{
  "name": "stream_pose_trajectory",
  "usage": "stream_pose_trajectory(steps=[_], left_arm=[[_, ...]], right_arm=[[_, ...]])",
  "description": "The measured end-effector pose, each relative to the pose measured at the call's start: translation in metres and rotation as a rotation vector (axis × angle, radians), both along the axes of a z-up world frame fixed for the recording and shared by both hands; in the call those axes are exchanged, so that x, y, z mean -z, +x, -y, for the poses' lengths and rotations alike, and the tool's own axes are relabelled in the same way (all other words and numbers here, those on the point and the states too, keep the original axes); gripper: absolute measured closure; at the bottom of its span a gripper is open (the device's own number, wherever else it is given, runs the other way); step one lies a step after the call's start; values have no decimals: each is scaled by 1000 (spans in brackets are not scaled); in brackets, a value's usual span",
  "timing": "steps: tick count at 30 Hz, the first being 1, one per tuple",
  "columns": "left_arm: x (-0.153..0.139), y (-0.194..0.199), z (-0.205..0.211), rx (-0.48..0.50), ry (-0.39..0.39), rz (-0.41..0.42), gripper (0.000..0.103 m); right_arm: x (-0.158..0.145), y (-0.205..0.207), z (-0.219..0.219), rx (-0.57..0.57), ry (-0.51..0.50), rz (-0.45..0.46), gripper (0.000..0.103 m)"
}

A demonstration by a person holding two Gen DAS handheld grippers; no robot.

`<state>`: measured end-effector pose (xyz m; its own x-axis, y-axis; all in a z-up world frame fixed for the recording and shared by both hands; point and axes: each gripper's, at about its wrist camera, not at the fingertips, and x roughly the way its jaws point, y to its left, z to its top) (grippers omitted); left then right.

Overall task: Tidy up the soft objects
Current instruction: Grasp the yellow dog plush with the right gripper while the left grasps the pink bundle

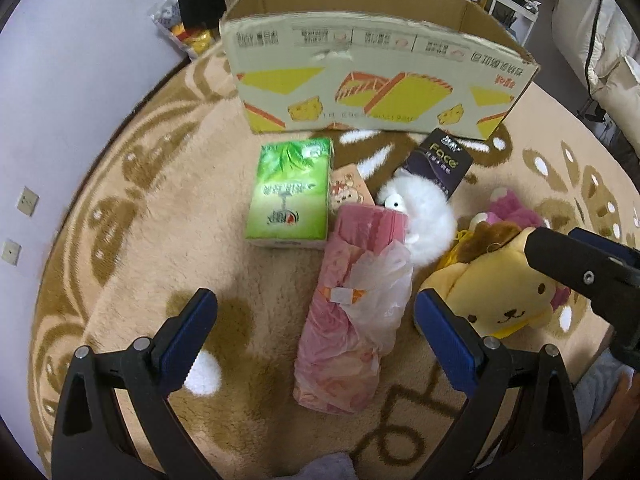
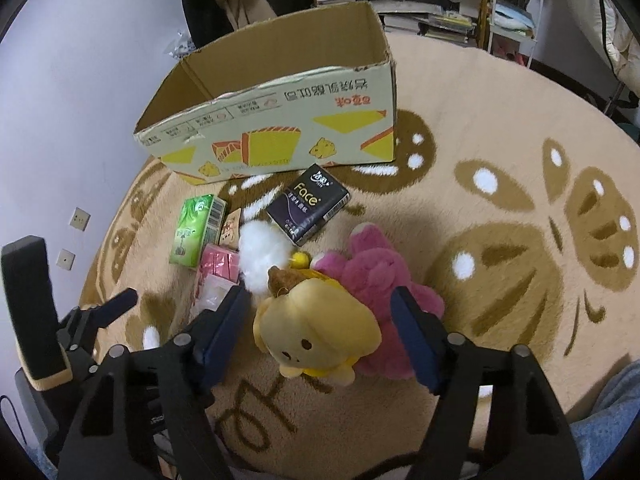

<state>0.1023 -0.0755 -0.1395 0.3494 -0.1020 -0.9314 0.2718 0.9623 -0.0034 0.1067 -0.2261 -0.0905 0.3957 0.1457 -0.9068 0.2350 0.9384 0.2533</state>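
A pile of soft things lies on the beige rug before an open cardboard box [image 1: 376, 80], which also shows in the right wrist view [image 2: 280, 128]. My left gripper [image 1: 316, 308] is open, its jaws either side of a pink plastic-wrapped roll [image 1: 352, 312]. Beyond lie a green tissue pack [image 1: 290, 192], a white fluffy toy [image 1: 424, 216] and a dark "Face" tissue pack [image 1: 440, 164]. My right gripper [image 2: 320, 308] is open around a yellow dog plush [image 2: 316, 328], which lies against a pink plush [image 2: 380, 280].
The round patterned rug [image 2: 500, 220] stretches to the right. A white wall with sockets [image 1: 26, 200] is at the left. Shelves and a cart [image 2: 512, 12] stand behind the box. A small printed pack [image 1: 348, 190] lies beside the green one.
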Motion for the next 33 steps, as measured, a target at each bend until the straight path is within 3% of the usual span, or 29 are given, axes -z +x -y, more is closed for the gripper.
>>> stream_pose_trajectory(steps=[13, 15, 18, 19, 20, 26, 33], left_arm=[[24, 12, 6, -9, 7, -52, 5], [28, 14, 5, -14, -2, -56, 6], [35, 17, 5, -20, -15, -83, 18], [38, 18, 5, -18, -21, -96, 21], [39, 17, 6, -16, -21, -101, 28], [35, 13, 3, -32, -18, -72, 47], [15, -5, 6, -6, -24, -8, 74]], right_arm=[[18, 9, -1, -7, 54, -46, 27], [18, 11, -3, -26, 46, -37, 36], [17, 13, -10, -65, 14, -33, 45], [18, 13, -11, -71, 22, -35, 55], [19, 13, -12, -77, 29, -40, 58], [14, 12, -13, -82, -4, -26, 65], [-15, 6, -2, -34, 0, 109, 66]])
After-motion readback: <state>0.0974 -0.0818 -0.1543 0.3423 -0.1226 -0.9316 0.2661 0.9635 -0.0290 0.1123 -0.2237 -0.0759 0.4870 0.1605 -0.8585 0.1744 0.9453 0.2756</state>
